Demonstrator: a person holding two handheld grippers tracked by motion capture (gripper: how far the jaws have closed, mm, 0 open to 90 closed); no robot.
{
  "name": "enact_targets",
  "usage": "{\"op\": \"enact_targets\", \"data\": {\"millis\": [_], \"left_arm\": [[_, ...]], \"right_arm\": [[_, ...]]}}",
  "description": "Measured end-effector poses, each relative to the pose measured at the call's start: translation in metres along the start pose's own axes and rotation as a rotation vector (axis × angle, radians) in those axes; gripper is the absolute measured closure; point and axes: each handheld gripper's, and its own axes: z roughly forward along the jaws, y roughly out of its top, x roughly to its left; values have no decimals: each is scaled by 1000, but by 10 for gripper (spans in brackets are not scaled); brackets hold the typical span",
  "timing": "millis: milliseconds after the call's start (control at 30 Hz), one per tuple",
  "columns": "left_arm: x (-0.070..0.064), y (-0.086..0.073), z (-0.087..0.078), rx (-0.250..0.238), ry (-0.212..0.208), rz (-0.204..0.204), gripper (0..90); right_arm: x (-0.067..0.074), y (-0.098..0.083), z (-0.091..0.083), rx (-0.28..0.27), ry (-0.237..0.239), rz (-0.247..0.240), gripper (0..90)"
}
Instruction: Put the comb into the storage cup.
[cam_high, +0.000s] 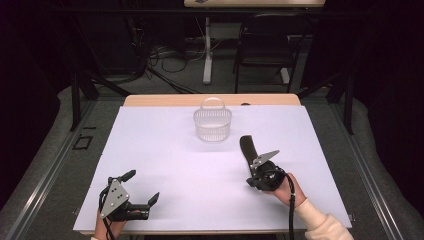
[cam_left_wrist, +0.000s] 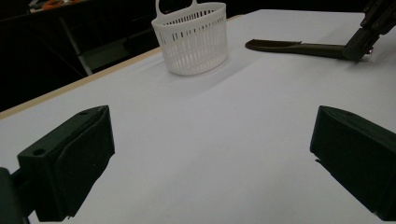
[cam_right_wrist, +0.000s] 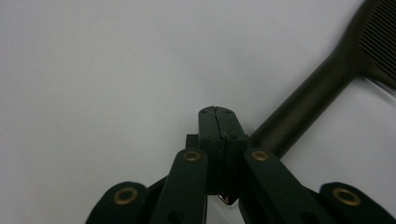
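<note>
my right gripper (cam_right_wrist: 217, 112) is pinching shut beside the spatula (cam_high: 246, 148) handle, left gripper (cam_high: 142, 187) gaping wide, basket (cam_high: 212, 124) at 12 o'clock

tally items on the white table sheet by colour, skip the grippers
White: 1, the white slotted plastic basket with a loop handle
Black: 1, the flat black plastic spatula with a long handle
Total: 2
</note>
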Motion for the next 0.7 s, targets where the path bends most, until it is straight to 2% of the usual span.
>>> {"op": "enact_targets", "data": {"millis": [467,700], "left_arm": [[0,0,0,-2,2,-1,0],[0,0,-1,-2,5,-1,0]], "right_arm": [[-9,-10,-10,5,-37,33,900],[-14,-13,-15,-3,-75,50,900]]}}
